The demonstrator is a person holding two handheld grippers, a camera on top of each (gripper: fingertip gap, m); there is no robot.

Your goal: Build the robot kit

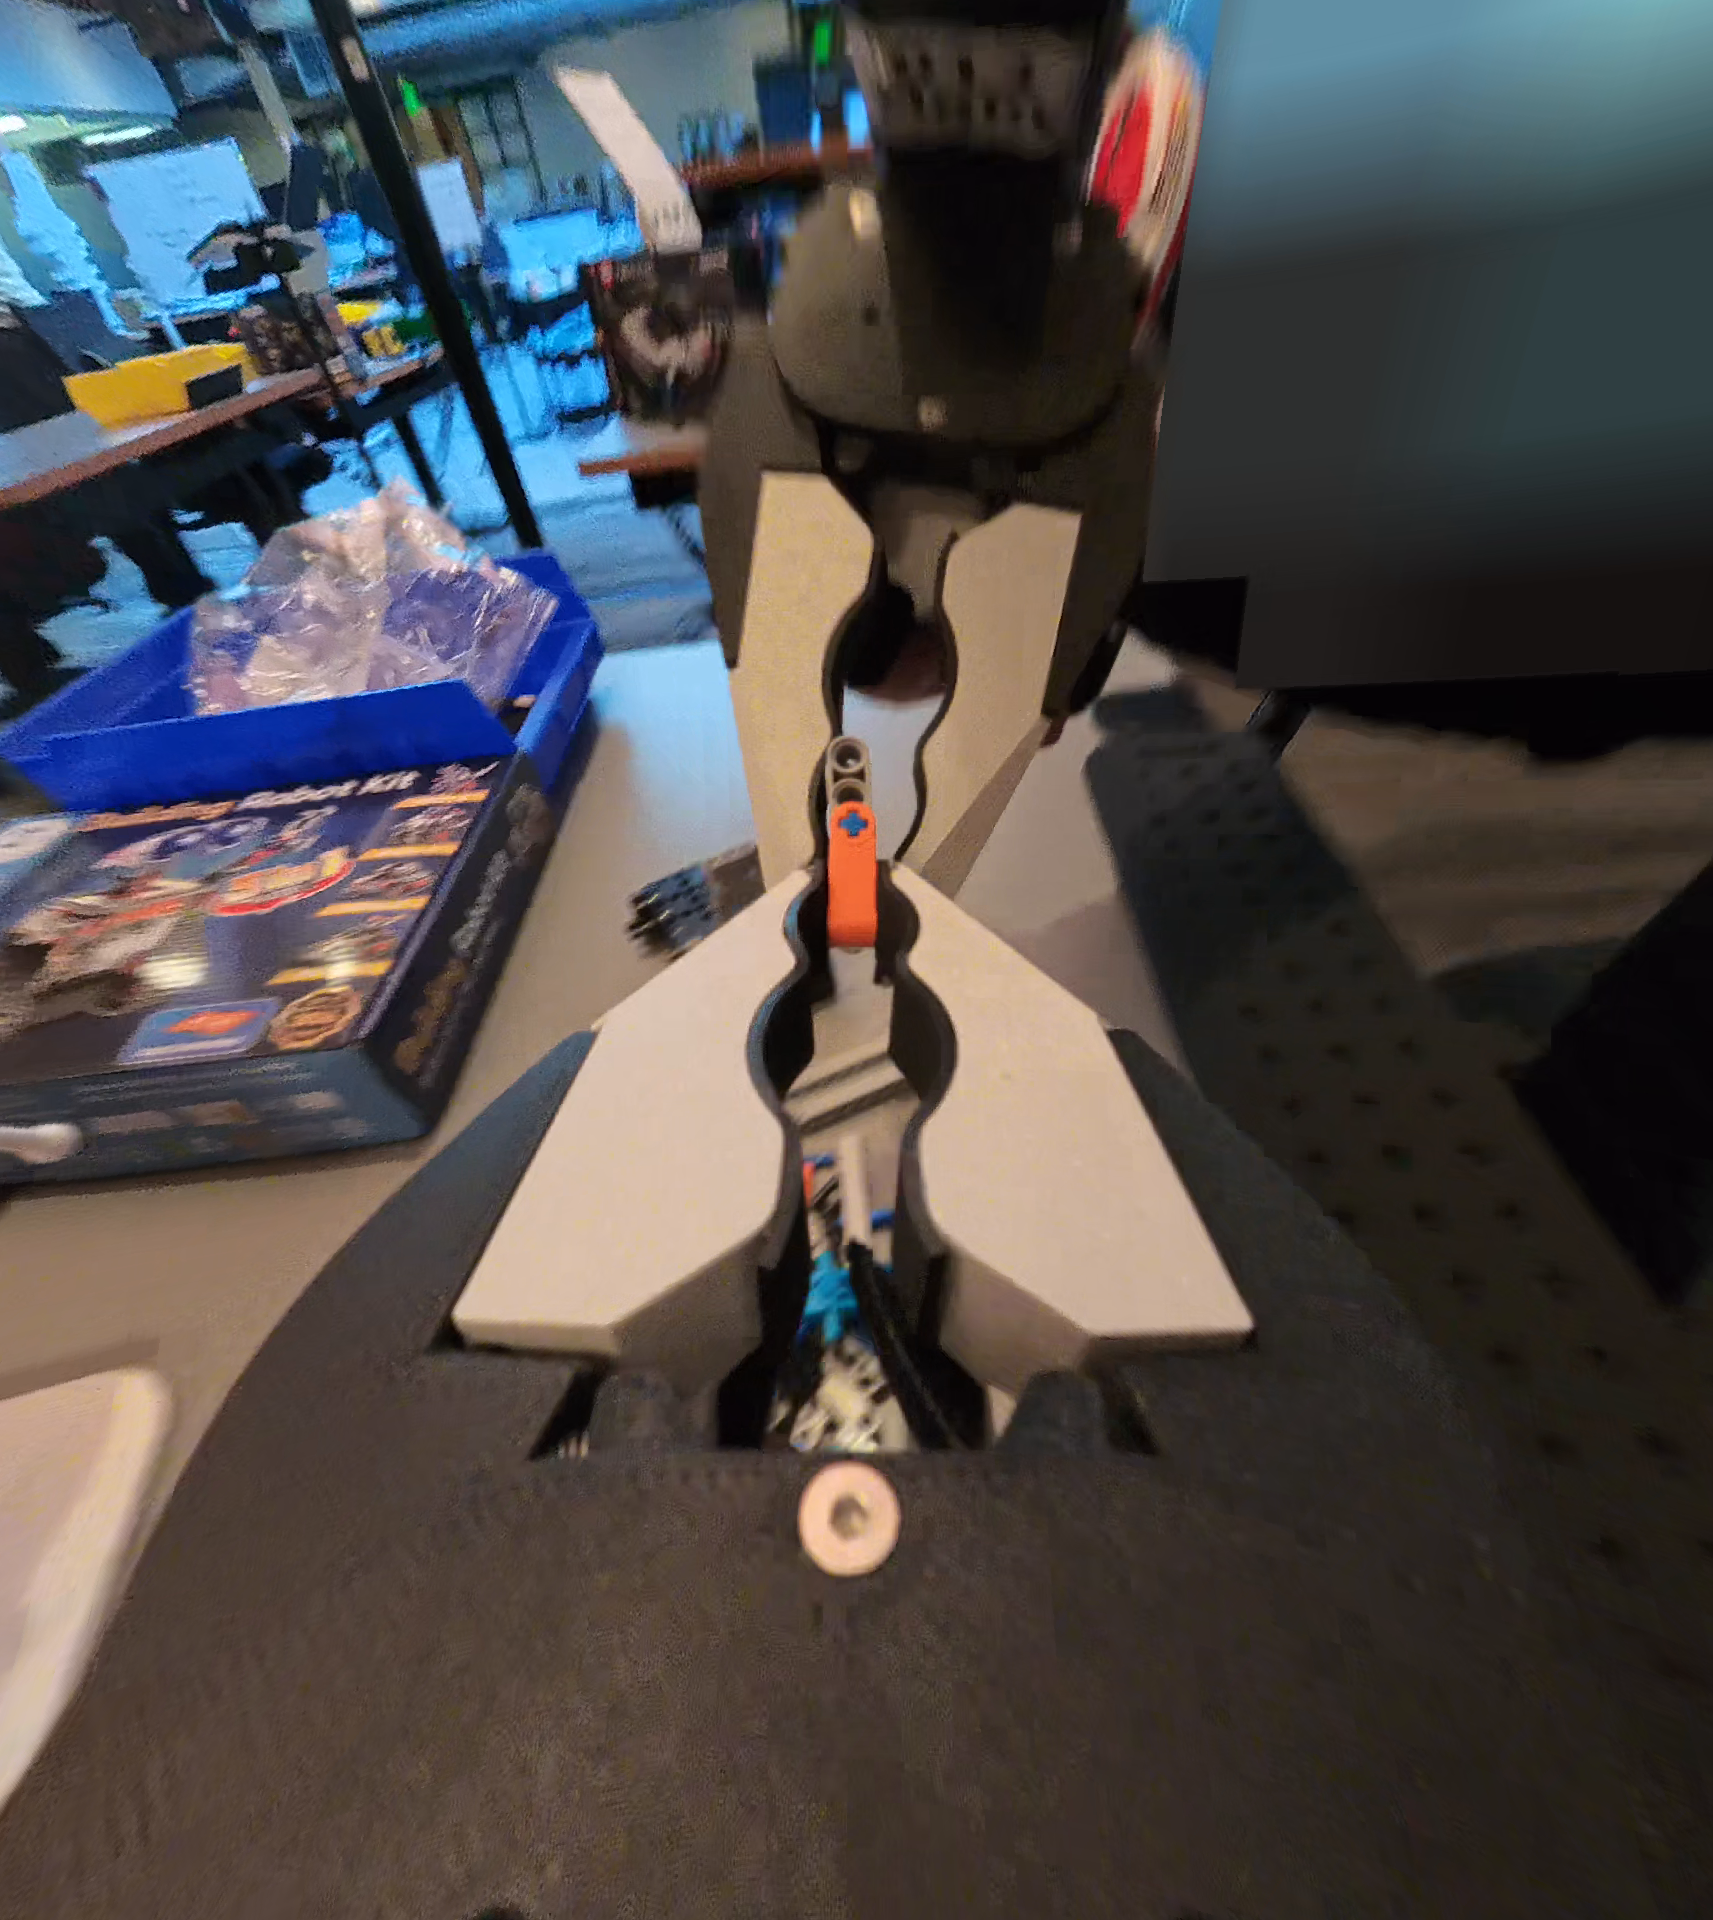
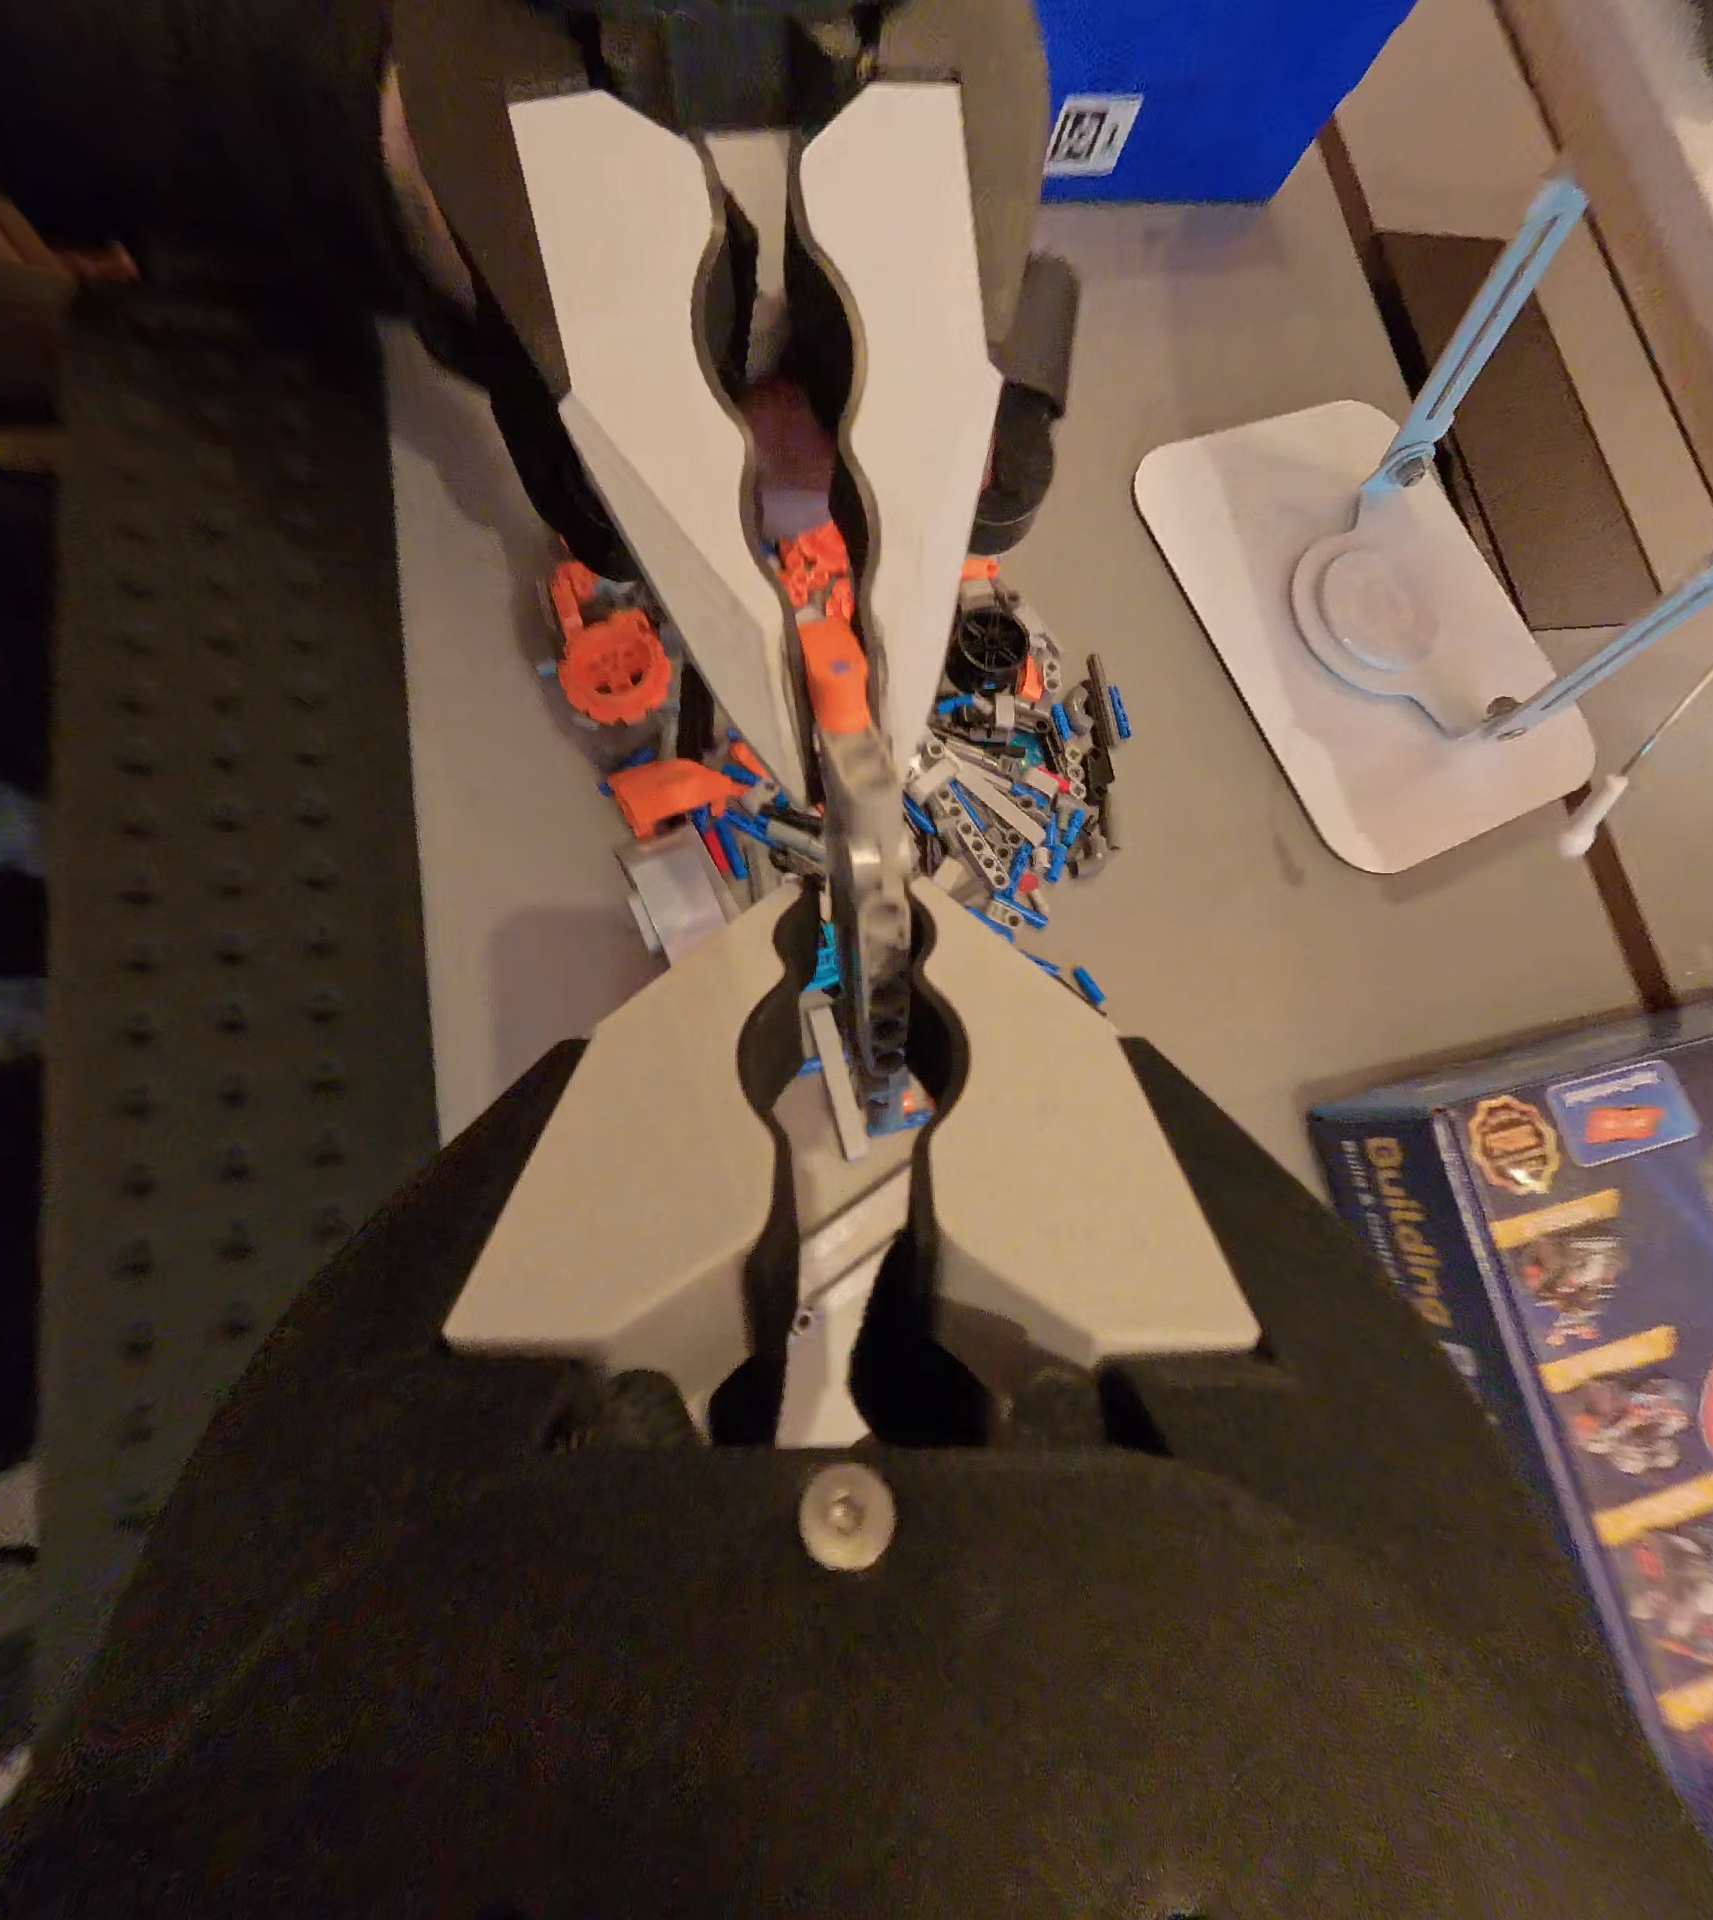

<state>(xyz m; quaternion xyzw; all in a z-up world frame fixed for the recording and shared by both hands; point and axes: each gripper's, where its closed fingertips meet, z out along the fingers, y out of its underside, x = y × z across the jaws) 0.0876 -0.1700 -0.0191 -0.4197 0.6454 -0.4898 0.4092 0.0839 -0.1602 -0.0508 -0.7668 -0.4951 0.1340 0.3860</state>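
Left wrist view: nearly shut left tongs [image 1: 854, 888] clamping a smooth orange link [image 1: 852, 868] with blue cross-pin, raised above the surface [image 1: 675, 748]. Tip to tip opposite, right tongs [image 2: 867, 914], likewise nearly shut, gripping a flat grey perforated beam [image 2: 862, 862]; link and beam apparently joined, blur permitting. Directly below: heap of small plastic parts [image 2: 1018, 800]. Alongside: glossy kit box [image 1: 208, 935], blue bin [image 1: 260, 727] of crinkled bags.

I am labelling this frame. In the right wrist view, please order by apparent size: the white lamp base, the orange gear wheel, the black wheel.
1. white lamp base, clearly largest.
2. orange gear wheel.
3. black wheel, smallest, partly hidden by a gripper finger.
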